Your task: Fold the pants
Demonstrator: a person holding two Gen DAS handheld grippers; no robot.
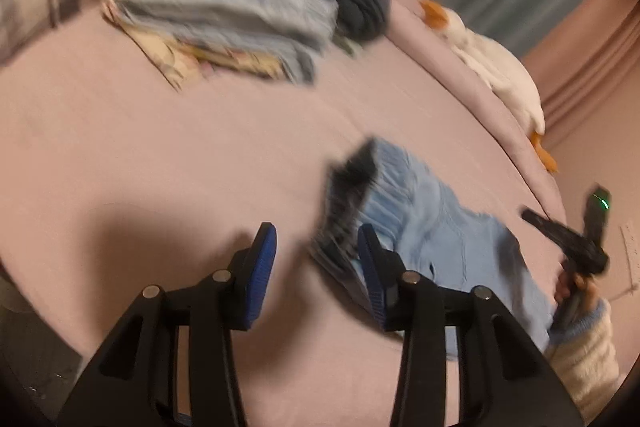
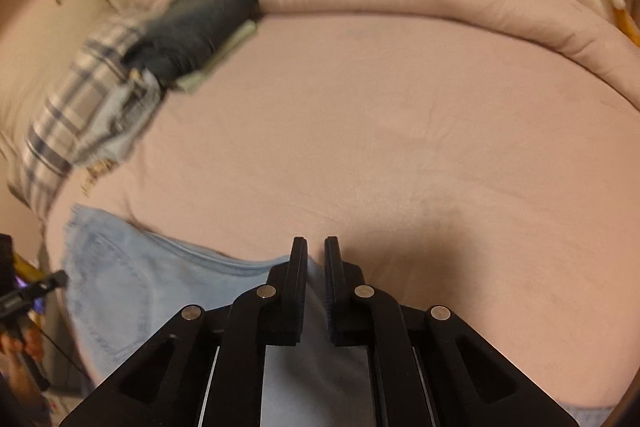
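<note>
While the light blue pants (image 1: 436, 227) lay on the pink bed (image 1: 168, 147) near its front edge, the left hand-held gripper (image 1: 316, 259) hung over them with its blue-padded jaws wide apart and holding nothing, one pad just beside the dark-lined waistband (image 1: 352, 195). The right hand-held gripper (image 2: 316, 283) had its jaws drawn narrow, with pale denim running between and under them, though I could not tell whether it truly pinched the cloth. The pants looked soft and limp yet fairly weighty for cloth, likely to sag and drag rather than slide. A hold on the thick waistband or a stitched seam edge would probably grip best. Folded clothes (image 1: 224, 15) sat well apart toward the far left corner, and a plush goose (image 1: 492, 63) lay along the far edge.
</note>
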